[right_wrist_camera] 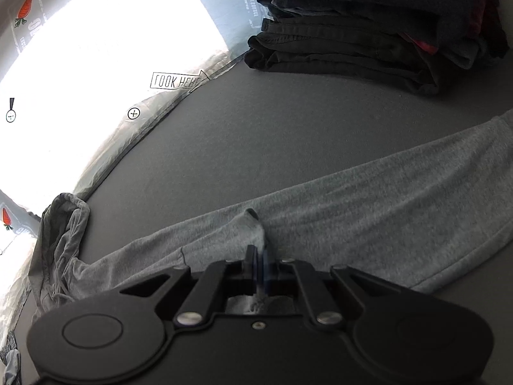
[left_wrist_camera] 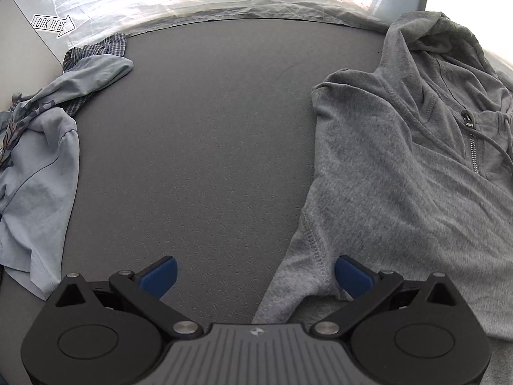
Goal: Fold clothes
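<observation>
far left pile: we saw a crumpled light blue cotton shirt heaped at the left edge of the dark grey felt-like table top, with a blue-and-white checked shirt bunched beneath and behind it.
left tongs: our left gripper hung over the table with its blue pads spread wide; nothing was clamped. a hem corner of the heather grey zip-neck hooded sweatshirt lay between the pads, touching the right-side one.
sweatshirt: we found it spread flat on the right half of the table in the left view, hood toward the far edge, zip pull near the collar.
right tongs: our right gripper had its jaws pressed together, pinching a raised fold of the same sweatshirt where sleeve meets body.
sleeve: it stretched away to the right across the table.
far right stack: we saw a stack of folded dark clothes at the far corner, well apart from the sweatshirt.
</observation>
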The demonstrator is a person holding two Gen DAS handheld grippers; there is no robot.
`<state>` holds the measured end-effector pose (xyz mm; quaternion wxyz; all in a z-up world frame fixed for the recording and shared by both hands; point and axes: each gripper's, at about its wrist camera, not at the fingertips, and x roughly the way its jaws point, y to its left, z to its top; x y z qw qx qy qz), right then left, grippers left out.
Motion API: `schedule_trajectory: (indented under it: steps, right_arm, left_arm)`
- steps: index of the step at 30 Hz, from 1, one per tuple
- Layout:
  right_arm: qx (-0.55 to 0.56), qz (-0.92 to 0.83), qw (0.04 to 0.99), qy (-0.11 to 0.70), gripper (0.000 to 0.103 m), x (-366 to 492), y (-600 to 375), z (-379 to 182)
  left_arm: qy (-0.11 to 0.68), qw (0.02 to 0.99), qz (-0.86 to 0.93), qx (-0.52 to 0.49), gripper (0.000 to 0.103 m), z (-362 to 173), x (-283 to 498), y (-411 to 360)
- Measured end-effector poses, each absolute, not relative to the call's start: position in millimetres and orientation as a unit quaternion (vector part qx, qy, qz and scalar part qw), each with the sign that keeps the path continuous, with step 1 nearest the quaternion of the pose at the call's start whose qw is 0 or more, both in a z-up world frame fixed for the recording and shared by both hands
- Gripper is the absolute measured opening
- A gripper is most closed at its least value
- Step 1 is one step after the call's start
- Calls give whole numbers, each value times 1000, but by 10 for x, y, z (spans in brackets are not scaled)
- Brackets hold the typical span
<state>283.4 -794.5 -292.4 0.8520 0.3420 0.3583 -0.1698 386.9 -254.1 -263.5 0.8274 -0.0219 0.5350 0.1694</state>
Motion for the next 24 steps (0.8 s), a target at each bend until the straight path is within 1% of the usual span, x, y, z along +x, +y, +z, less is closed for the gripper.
schedule_trajectory:
  steps: [1, 4, 6, 7, 8, 9, 11, 12, 13, 15, 16, 17, 21, 24]
  right_arm:
    - [346, -169, 850, 360, 6, 2817, -7942, -2944]
    - [361, -175, 845, 355, 19, 2755, -7984, -2931]
    - [396, -175, 835, 341, 33, 2682, -8043, -2947]
    - [416, -172, 829, 333, 44, 2644, -8059, -2967]
    - [436, -168, 822, 325, 49, 2607, -8071, -2988]
    - [455, -164, 816, 318, 49, 2570, -8083, -3010]
    - [495, -154, 801, 300, 54, 2499, -8096, -3062]
    - [513, -151, 793, 291, 54, 2474, -8099, -3094]
    - [529, -149, 786, 284, 54, 2456, -8106, -3122]
    - [569, -143, 762, 274, 44, 2440, -8120, -3194]
    - [587, -140, 750, 272, 25, 2437, -8123, -3231]
    - [601, -137, 742, 264, 14, 2431, -8110, -3251]
    - [661, -114, 707, 222, 12, 2414, -8022, -3316]
    - [744, -54, 640, 186, 11, 2516, -7861, -3423]
  left_arm:
    - [534, 828, 168, -17, 103, -2616, 3859, -2556]
    - [533, 832, 157, -5, 103, -2565, 3820, -2602]
    - [537, 830, 151, -3, 103, -2576, 3796, -2623]
    - [542, 827, 150, -2, 103, -2609, 3790, -2629]
    - [544, 826, 149, -3, 103, -2642, 3776, -2630]
    - [539, 829, 149, -5, 103, -2668, 3750, -2625]
    - [530, 835, 148, -5, 103, -2679, 3708, -2626]
    - [526, 838, 146, -3, 103, -2684, 3688, -2631]
    - [520, 842, 142, 4, 103, -2688, 3670, -2644]
    - [510, 849, 137, 15, 103, -2697, 3637, -2666]
    - [508, 850, 138, 13, 103, -2701, 3629, -2665]
    - [507, 851, 140, 6, 103, -2706, 3622, -2655]
    - [509, 847, 150, -47, 103, -2738, 3599, -2541]
    - [506, 849, 138, -64, 103, -2764, 3576, -2473]
